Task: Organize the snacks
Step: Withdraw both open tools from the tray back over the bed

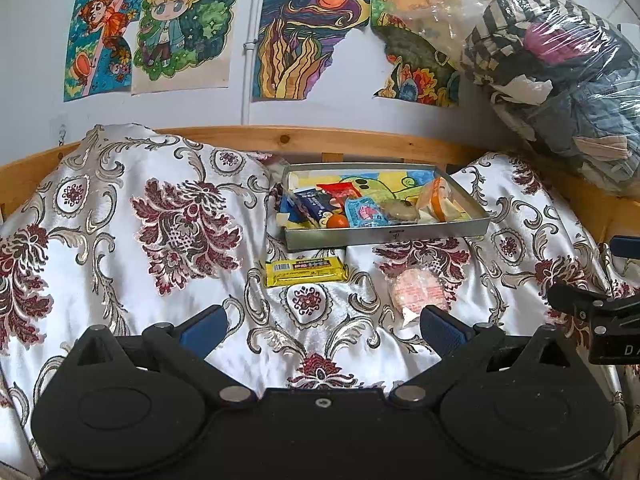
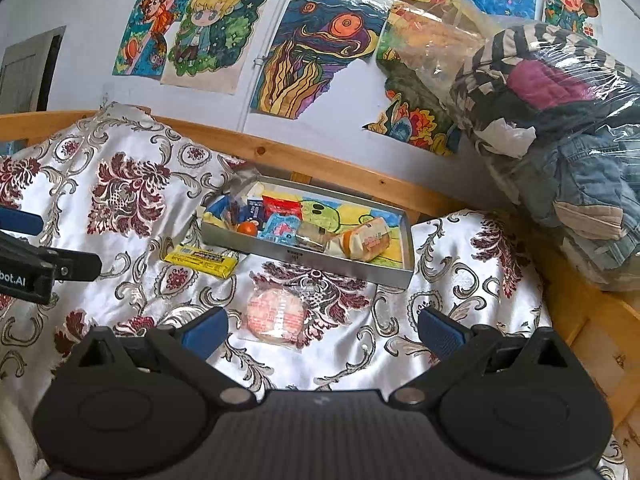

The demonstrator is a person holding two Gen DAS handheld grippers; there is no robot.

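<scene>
A bed covered with a white cloth patterned in maroon and silver is seen against a wall hung with coloured drawings; a clear bag of clothes is piled at the two o'clock corner of both views. A shallow metal tray lined with a painted sheet is set on the cloth near the wooden bed rail.

Most snacks are already gathered in the tray: a red packet, a blue packet, a small orange ball, a brown round cake and a wrapped orange-and-white bun. Two are left outside. A yellow bar lies just beside the tray's near wall, at twelve o'clock from the left gripper. A round pink biscuit in clear wrap lies on the cloth at eleven o'clock from the right gripper, near its left finger.

Both sets of jaws are spread wide and nothing is held in either.

The task is judged nearly finished, with the collecting of the last two items in hand. For the next move, a gripper would need to be lowered over the biscuit or bar, the jaws closed across its narrow width, and the soft, slippery cloth kept out of the pinch.
</scene>
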